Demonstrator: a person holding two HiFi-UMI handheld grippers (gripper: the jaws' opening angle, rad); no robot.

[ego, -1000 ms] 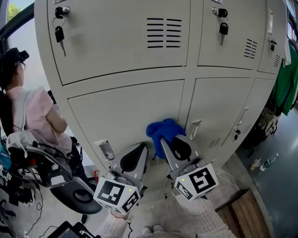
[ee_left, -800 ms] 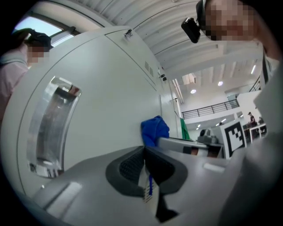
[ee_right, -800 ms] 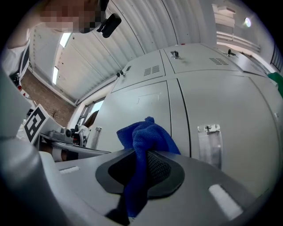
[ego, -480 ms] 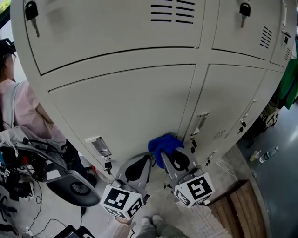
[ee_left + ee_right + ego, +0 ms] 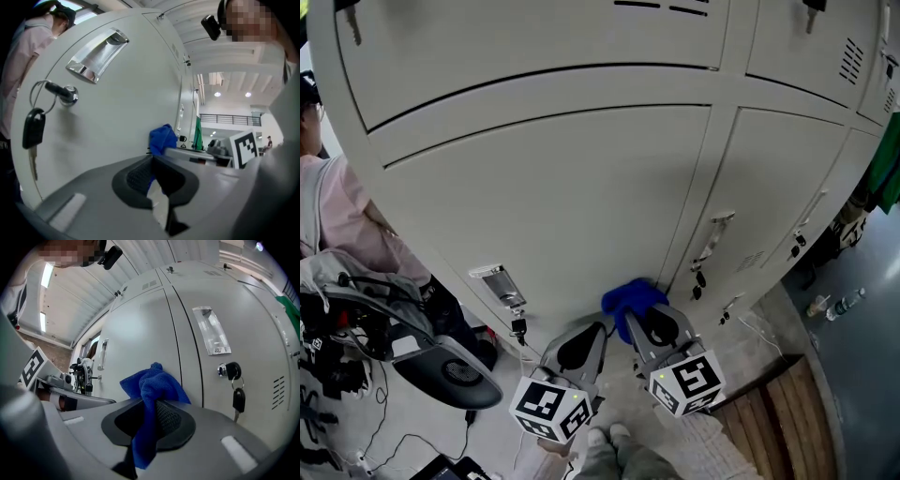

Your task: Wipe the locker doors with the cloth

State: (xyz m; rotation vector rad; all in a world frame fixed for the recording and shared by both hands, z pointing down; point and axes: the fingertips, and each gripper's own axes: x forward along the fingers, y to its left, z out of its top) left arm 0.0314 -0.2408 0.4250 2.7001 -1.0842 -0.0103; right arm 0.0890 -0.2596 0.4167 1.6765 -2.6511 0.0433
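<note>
Grey metal lockers fill the head view; the lower left door [image 5: 562, 187] is the nearest one. A blue cloth [image 5: 630, 298] rests against that door's bottom right corner, beside the seam with the neighbouring door [image 5: 769, 187]. My right gripper [image 5: 645, 317] is shut on the blue cloth [image 5: 152, 385], which bunches out past its pads [image 5: 169, 417] and hangs down between them. My left gripper [image 5: 581, 345] hovers just left of it, shut and holding nothing, its tips [image 5: 152, 165] close to the door. The cloth [image 5: 162, 138] shows beyond them.
A key [image 5: 33, 133] hangs from the lock [image 5: 65, 93] under a chrome handle [image 5: 96, 58]. Another lock with a key [image 5: 229, 370] is on the adjoining door. A person in pink [image 5: 337, 216] sits at left by a chair [image 5: 441, 370]. Green clothing [image 5: 886, 169] hangs at right.
Both grippers and the cloth have slid down the locker front, from beside the right door's handle to the bottom corner. The head view has dropped with them.
</note>
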